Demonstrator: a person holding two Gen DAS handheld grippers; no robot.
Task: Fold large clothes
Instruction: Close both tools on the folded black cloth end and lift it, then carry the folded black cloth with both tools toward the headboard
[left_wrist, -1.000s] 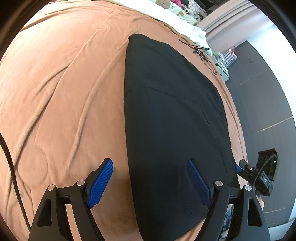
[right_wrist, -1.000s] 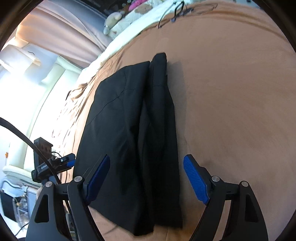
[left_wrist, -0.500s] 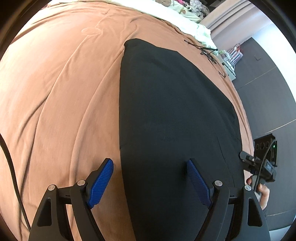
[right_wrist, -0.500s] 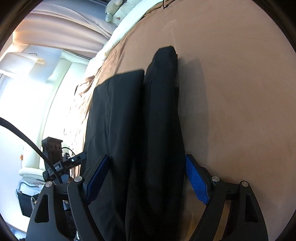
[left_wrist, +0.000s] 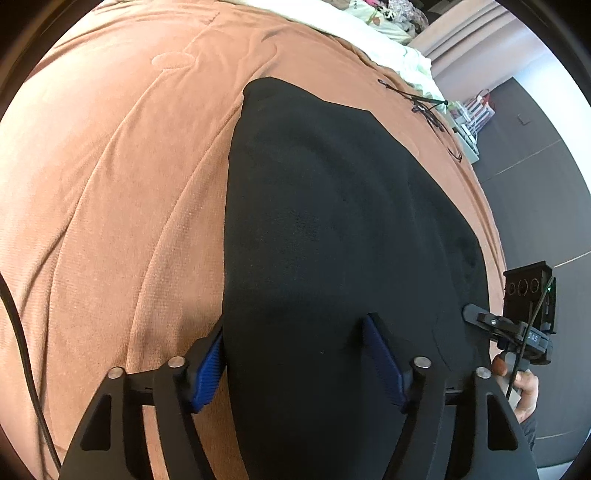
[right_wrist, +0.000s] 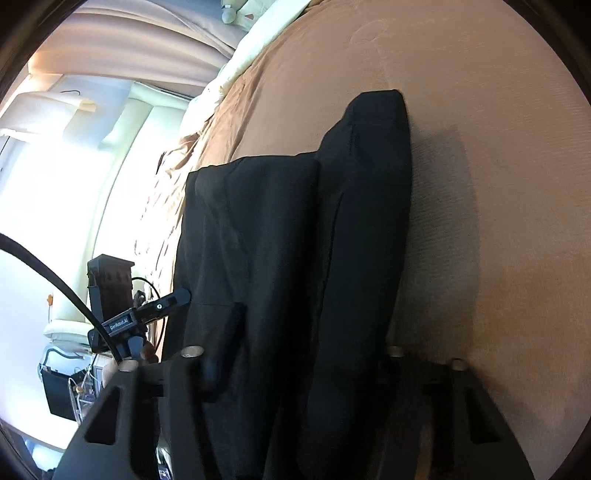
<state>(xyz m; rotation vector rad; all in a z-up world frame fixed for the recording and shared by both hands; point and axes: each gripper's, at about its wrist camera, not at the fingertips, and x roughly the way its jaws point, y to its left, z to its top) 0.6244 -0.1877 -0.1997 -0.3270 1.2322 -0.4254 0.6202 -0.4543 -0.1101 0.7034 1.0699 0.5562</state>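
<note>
Black folded garment (left_wrist: 332, 240) lies lengthwise on the brown bedspread (left_wrist: 110, 203) of the bed. My left gripper (left_wrist: 295, 354) is closing, its blue fingers (left_wrist: 208, 363) straddling the near end's left edge. My right gripper (right_wrist: 295, 347) is closing over the near end too, cloth between its fingers.
</note>
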